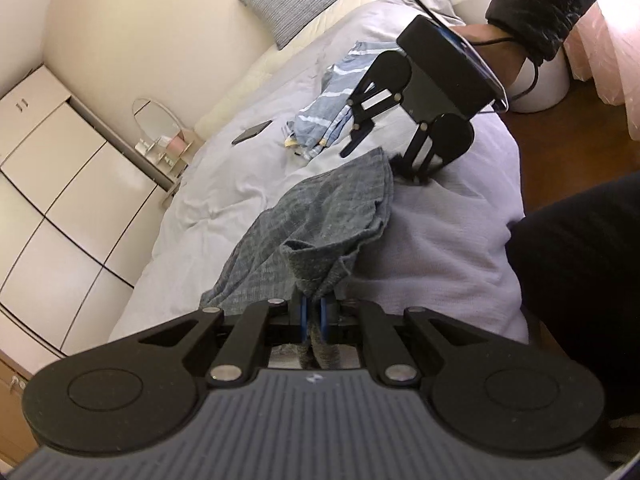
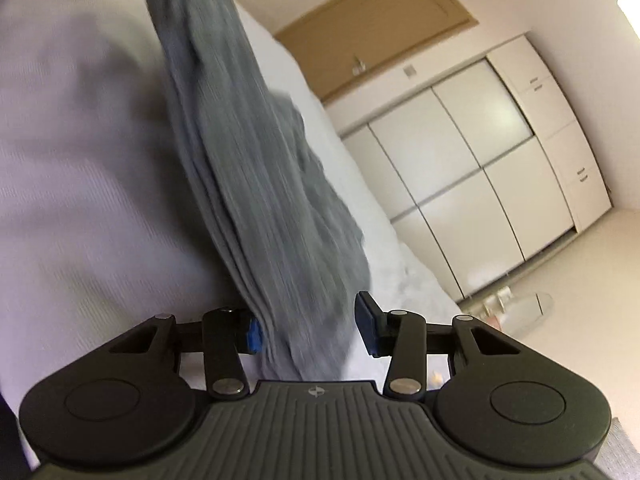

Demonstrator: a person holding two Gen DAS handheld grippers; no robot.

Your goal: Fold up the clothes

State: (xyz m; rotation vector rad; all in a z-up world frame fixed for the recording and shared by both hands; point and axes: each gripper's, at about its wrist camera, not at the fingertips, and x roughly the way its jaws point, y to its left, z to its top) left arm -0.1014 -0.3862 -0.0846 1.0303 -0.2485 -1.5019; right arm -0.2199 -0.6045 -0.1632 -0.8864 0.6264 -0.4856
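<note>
A grey woven garment lies stretched across the pale bedcover. My left gripper is shut on its near corner, and the fabric bunches between the blue pads. At the far end of the garment my right gripper is tipped down onto the bed with its fingers apart. In the right wrist view the grey garment runs blurred between the fingers of the open right gripper; the left pad touches the fabric and the right pad stands clear of it.
A blue-and-white striped garment lies crumpled farther up the bed beside a dark phone. A grey pillow leans on the wall. White wardrobes and a small mirror stand left. A person's dark sleeve and leg are right.
</note>
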